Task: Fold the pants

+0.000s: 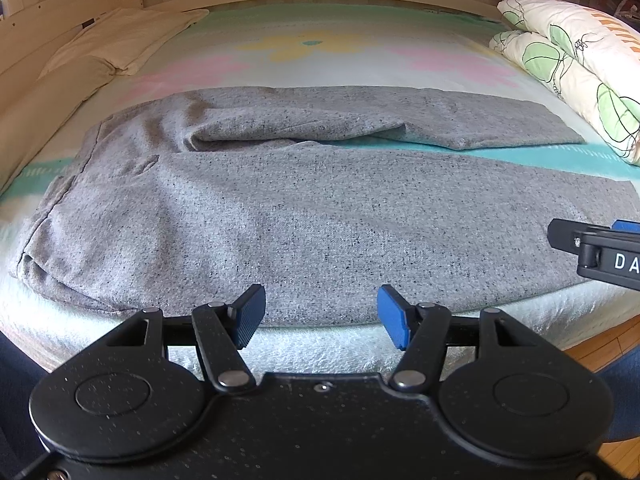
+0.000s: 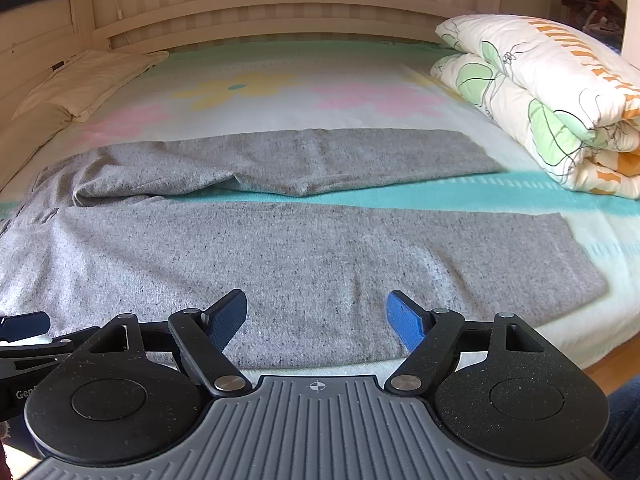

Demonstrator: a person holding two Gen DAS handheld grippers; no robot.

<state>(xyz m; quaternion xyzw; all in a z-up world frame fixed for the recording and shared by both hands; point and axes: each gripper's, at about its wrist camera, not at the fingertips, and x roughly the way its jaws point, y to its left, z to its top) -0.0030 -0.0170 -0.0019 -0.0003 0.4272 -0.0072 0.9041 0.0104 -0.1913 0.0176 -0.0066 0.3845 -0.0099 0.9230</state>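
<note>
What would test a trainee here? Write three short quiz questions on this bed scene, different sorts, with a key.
1. True or false: the left gripper is clamped on the grey pants.
2. Which lies beside the pants' leg ends? A) folded floral quilt B) a laundry basket C) a chair
3. Fill in: the pants' two legs lie ____, with the turquoise stripe showing between them.

Key: 1 false, its jaws stand open and empty, like the right gripper; 2 A; 3 apart.

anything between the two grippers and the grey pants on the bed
Nothing visible. The left gripper and right gripper both hang open over the near edge of the grey pants, with only air between pads and cloth.
</note>
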